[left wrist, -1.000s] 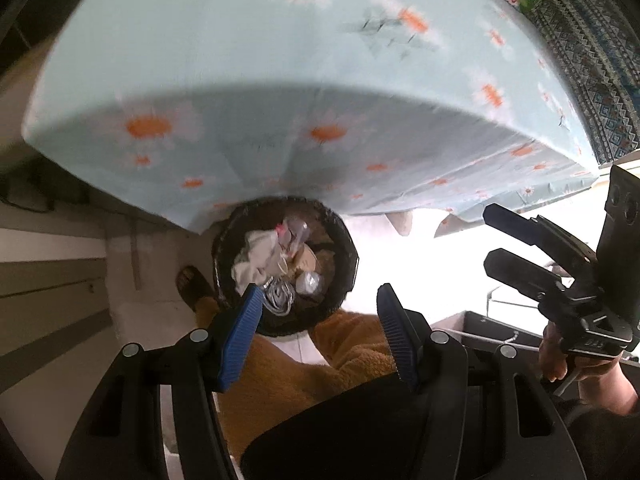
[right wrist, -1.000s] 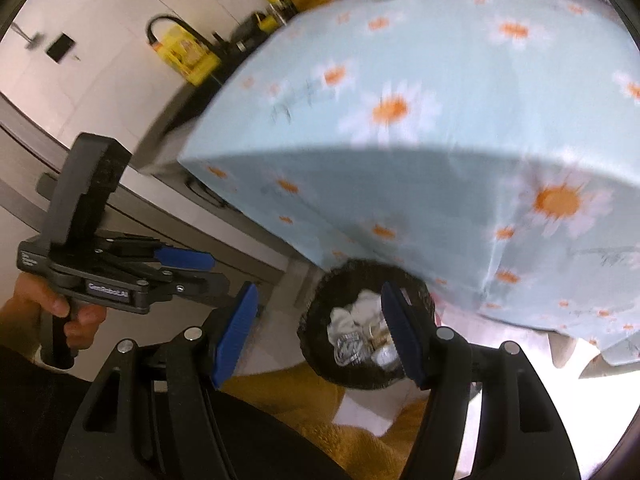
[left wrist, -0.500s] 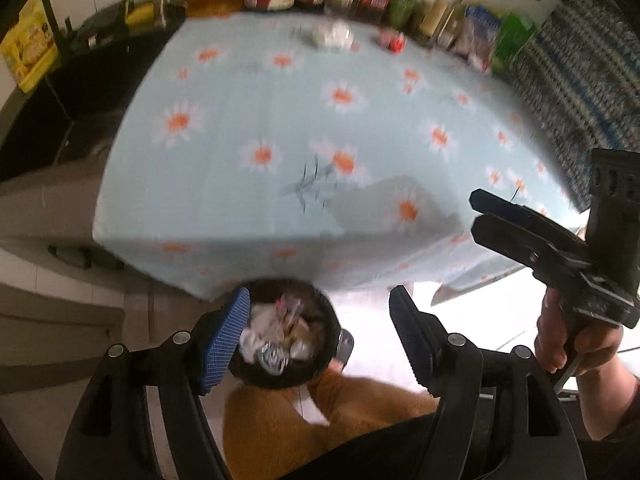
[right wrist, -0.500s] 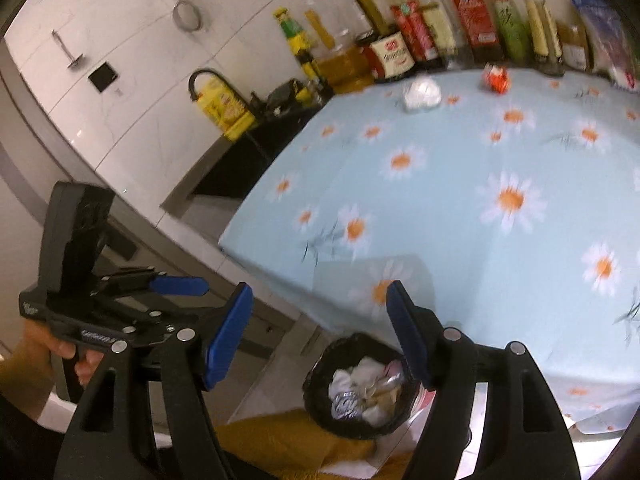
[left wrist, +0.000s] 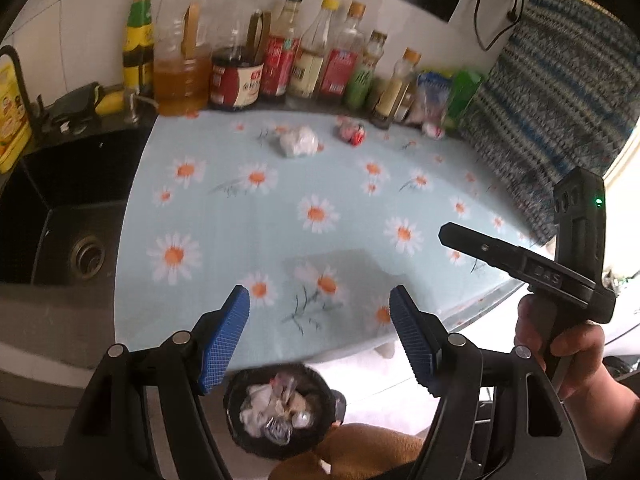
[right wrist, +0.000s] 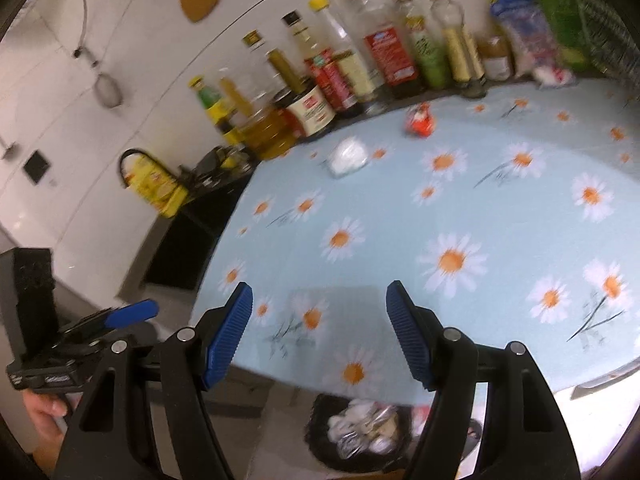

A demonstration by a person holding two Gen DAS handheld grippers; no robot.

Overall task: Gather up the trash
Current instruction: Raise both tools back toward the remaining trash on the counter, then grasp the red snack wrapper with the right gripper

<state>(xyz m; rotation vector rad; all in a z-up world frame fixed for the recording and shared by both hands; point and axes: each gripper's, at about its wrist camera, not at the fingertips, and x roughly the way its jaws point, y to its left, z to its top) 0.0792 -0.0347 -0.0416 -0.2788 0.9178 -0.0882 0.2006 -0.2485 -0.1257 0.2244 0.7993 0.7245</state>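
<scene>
A crumpled white wad [left wrist: 298, 142] and a red-and-white wrapper [left wrist: 352, 132] lie at the far side of the daisy tablecloth [left wrist: 280, 216]; both also show in the right wrist view, wad [right wrist: 348, 158] and wrapper [right wrist: 420, 120]. A smaller white-red scrap [left wrist: 433, 130] lies by the bottles. A black bin [left wrist: 280, 410] full of trash stands on the floor below the table's near edge, also in the right wrist view [right wrist: 360, 432]. My left gripper [left wrist: 320, 336] and my right gripper [right wrist: 318, 334] are both open and empty above the near edge.
A row of sauce and oil bottles [left wrist: 280, 64] lines the back wall. A black sink [left wrist: 68, 216] lies left of the table. A patterned cloth [left wrist: 560, 120] hangs at the right. Packets [right wrist: 532, 32] stand at the far right corner.
Both grippers have risen from below the table's edge over the bin to above the tabletop. The bottles and the trash on the table have come into view. Both stay open.
</scene>
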